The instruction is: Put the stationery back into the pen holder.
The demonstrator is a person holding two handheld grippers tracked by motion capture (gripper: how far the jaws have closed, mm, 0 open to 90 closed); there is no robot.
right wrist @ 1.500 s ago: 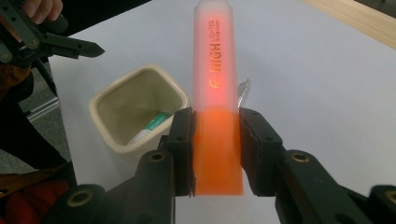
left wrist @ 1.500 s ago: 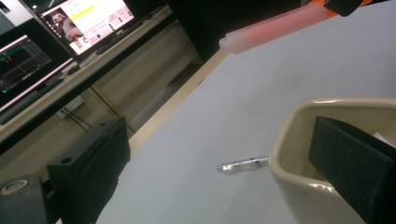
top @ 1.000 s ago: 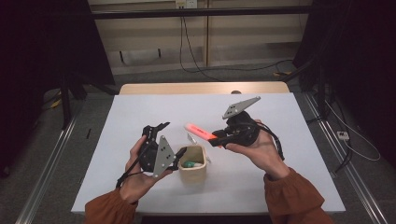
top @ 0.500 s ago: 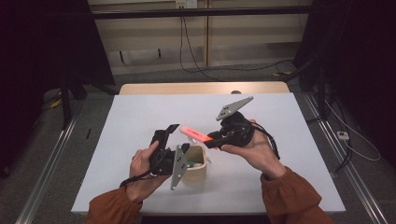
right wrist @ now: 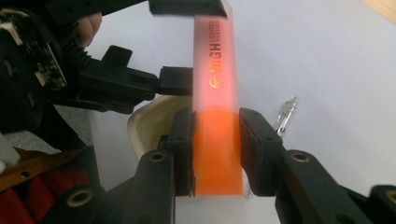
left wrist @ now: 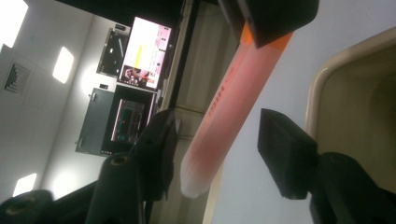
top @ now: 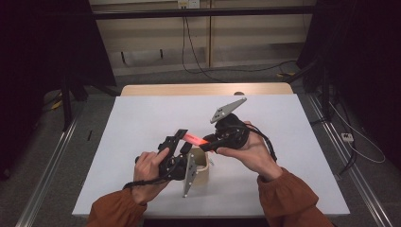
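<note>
Right gripper view: the orange highlighter (right wrist: pixel 217 107) stands clamped by its orange body between the right gripper (right wrist: pixel 215 151) jaws, its frosted cap pointing away, and the left gripper's jaws are set on either side of that cap without pinching it. In the left gripper view the cap end of the highlighter (left wrist: pixel 229 107) hangs in the gap of the left gripper (left wrist: pixel 219 149), whose jaws stand apart, clear of it on both sides. In the high view the highlighter (top: pixel 194 139) is held in the air above the beige cup (top: pixel 202 168), which sits near the front edge of the tabletop (top: pixel 142 118), toward the middle. Compared with a second ago, the left gripper (top: pixel 182 140) has swung up from beside the cup and its spread jaws now bracket the cap, while the right gripper (top: pixel 206 145) has kept its grip and brought the pen lower and closer. That suggests the cap pull is about to begin: the left jaws need to close before any tug. The left hand (top: pixel 150 166) is rolled so its grey plate hangs downward; the right hand (top: pixel 246 150) cradles its gripper from below, plate tilted up toward the far edge. A small clear clip-like piece (right wrist: pixel 286 112) lies on the table by the cup.
</note>
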